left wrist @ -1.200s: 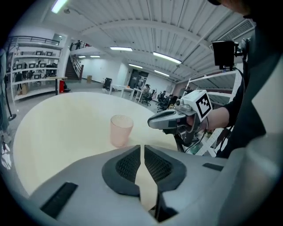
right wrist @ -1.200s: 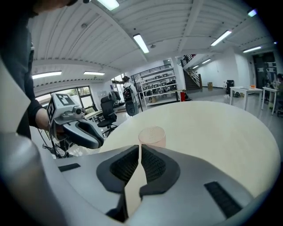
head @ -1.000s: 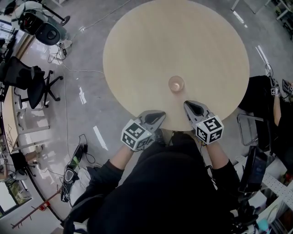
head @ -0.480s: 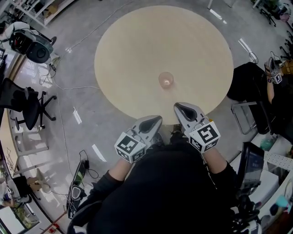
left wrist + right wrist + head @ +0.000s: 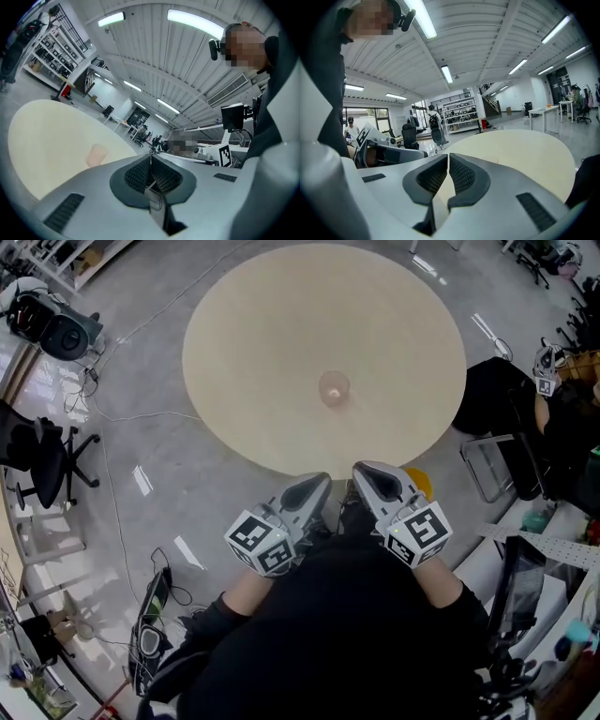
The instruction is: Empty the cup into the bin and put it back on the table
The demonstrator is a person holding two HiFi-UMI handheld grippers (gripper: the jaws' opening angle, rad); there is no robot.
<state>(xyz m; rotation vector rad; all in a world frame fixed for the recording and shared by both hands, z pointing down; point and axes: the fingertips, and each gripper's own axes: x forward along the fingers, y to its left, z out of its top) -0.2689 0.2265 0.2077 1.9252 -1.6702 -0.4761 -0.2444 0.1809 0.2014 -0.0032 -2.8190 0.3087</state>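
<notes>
One cup (image 5: 334, 388) stands upright on the one round bench (image 5: 244, 352), its long axis vertical and its open mouth facing up, a little toward the near side of the bench's middle. It is a small, translucent, pale pinkish cup; what it holds cannot be made out. There are two grippers, both held off the bench beside the person's body, just beyond its near edge and well apart from the cup. The left gripper (image 5: 314, 486) has its jaws pressed together with nothing between them, and the right gripper (image 5: 368, 472) is likewise closed and empty, both tips pointing toward the bench
</notes>
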